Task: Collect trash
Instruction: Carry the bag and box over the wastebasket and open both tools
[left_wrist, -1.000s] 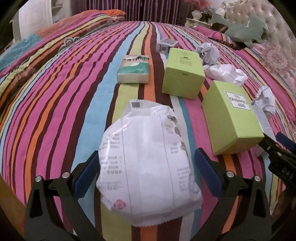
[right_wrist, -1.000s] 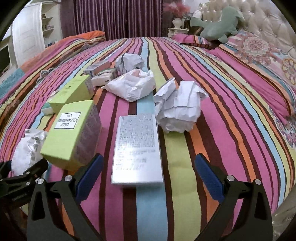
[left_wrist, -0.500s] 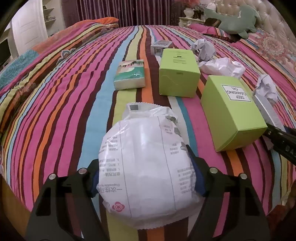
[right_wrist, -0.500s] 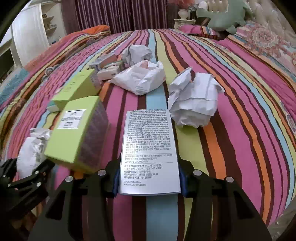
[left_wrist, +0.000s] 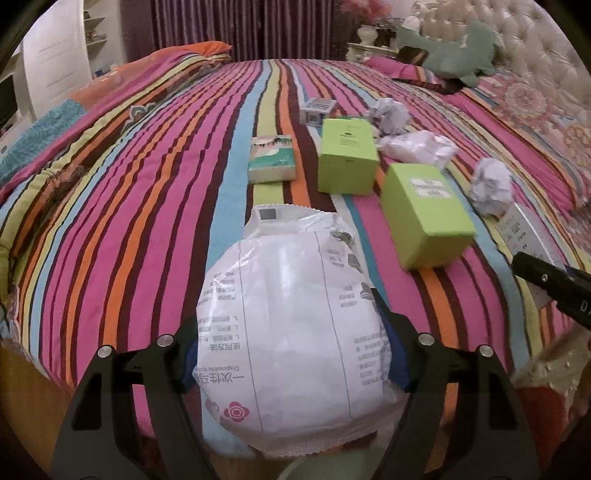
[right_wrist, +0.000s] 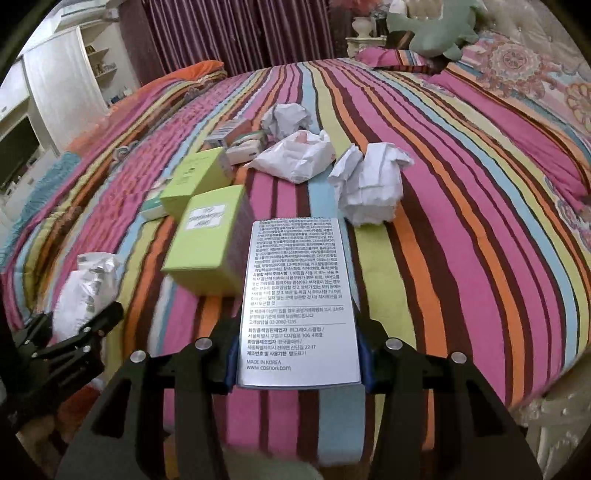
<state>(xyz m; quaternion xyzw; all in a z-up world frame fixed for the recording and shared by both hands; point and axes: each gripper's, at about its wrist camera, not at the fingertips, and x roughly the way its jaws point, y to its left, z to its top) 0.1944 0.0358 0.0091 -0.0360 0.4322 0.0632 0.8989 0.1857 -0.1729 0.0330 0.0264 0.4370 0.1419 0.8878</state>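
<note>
My left gripper (left_wrist: 291, 350) is shut on a puffy white plastic packet (left_wrist: 295, 332) with printed text, lifted above the near edge of the striped bed (left_wrist: 147, 184). My right gripper (right_wrist: 297, 360) is shut on a flat silver box (right_wrist: 299, 295) covered in small print, also raised off the bed. That silver box (left_wrist: 524, 232) and the right gripper's fingers (left_wrist: 554, 284) show at the right of the left wrist view. The white packet (right_wrist: 88, 288) and the left gripper's fingers (right_wrist: 74, 339) show at the lower left of the right wrist view.
Two lime green boxes (left_wrist: 424, 210) (left_wrist: 347, 155), a teal tissue pack (left_wrist: 273, 158), a small grey box (left_wrist: 317, 110) and several crumpled white papers (right_wrist: 369, 181) (right_wrist: 295, 158) (right_wrist: 286, 116) lie on the bed. A green plush (left_wrist: 461, 48) rests by the tufted headboard. A pale round rim (left_wrist: 325, 467) shows below.
Both grippers went from wide open around their items to shut on them. Both have since lifted and drawn back toward the bed's near edge, carrying the packet and the silver box.
</note>
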